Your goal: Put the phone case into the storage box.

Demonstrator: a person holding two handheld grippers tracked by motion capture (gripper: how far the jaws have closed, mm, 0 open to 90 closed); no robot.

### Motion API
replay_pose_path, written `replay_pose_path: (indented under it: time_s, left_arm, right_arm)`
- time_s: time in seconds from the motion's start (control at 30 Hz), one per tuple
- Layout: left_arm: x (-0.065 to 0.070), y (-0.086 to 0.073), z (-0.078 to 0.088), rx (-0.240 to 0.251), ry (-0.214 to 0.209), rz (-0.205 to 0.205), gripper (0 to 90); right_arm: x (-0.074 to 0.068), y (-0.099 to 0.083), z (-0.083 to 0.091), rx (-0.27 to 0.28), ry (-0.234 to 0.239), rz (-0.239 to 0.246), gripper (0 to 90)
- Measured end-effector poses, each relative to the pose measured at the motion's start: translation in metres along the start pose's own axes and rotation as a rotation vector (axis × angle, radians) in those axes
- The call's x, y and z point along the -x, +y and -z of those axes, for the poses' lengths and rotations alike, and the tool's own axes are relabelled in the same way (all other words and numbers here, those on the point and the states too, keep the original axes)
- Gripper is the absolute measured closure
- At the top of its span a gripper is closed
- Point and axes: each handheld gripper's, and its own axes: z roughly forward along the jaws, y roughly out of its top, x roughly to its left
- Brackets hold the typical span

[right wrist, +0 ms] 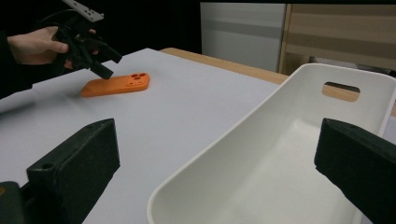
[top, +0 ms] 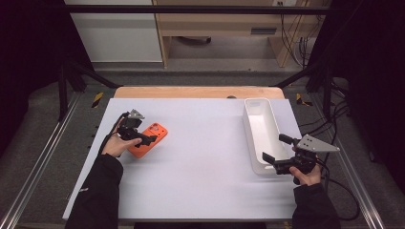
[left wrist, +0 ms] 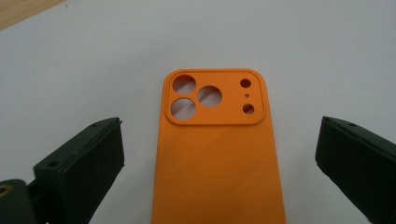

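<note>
Hovering left gripper (top: 143, 138) spread wide over flat orange plastic phone case (top: 149, 139) | right gripper (top: 273, 149) gaped, straddling white plastic bin (top: 258, 118) near rim

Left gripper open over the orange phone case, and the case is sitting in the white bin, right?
Not quite. The left gripper is open over the orange phone case, but the case lies flat on the white table, well apart from the white bin. The high view shows it.

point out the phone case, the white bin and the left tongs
phone case (left wrist: 217, 163), left gripper view, on its flat orange back
white bin (top: 261, 125), high view, on its inner floor
left tongs (top: 143, 139), high view, midway between the tips
</note>
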Motion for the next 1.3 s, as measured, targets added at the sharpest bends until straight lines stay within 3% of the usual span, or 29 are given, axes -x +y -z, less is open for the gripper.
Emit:
replay_pose_path:
  time_s: [1.3]
  left_arm:
    - [-0.001,-0.013,-0.019,-0.120,0.001,0.021,4.0]
  right_arm:
    - [0.000,0.000,0.000,-0.002,0.002,0.000,0.5]
